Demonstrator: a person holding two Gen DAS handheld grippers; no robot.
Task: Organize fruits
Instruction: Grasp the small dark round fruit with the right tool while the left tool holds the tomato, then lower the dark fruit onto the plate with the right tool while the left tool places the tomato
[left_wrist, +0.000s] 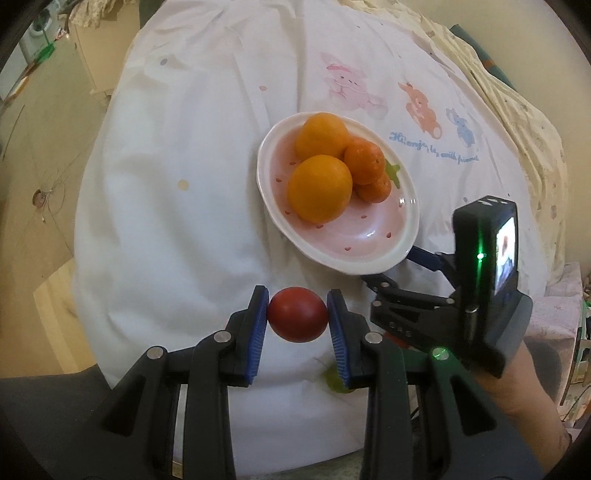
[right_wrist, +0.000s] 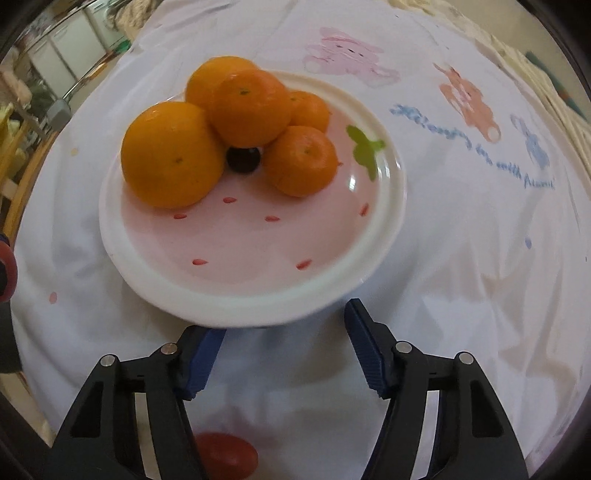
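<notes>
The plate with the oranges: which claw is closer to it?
Right. The right claw stands open at the plate's near rim, one finger under its edge. The left claw holds a red fruit short of it.

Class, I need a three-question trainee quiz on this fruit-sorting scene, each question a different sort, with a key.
1. True or false: the left gripper is shut on the round red fruit.
2. The pink ceramic plate holds mostly: A oranges, B bananas, C apples?
3. Fill in: the right gripper is ___, holding nothing.

Key: 1 true; 2 A; 3 open.
</notes>
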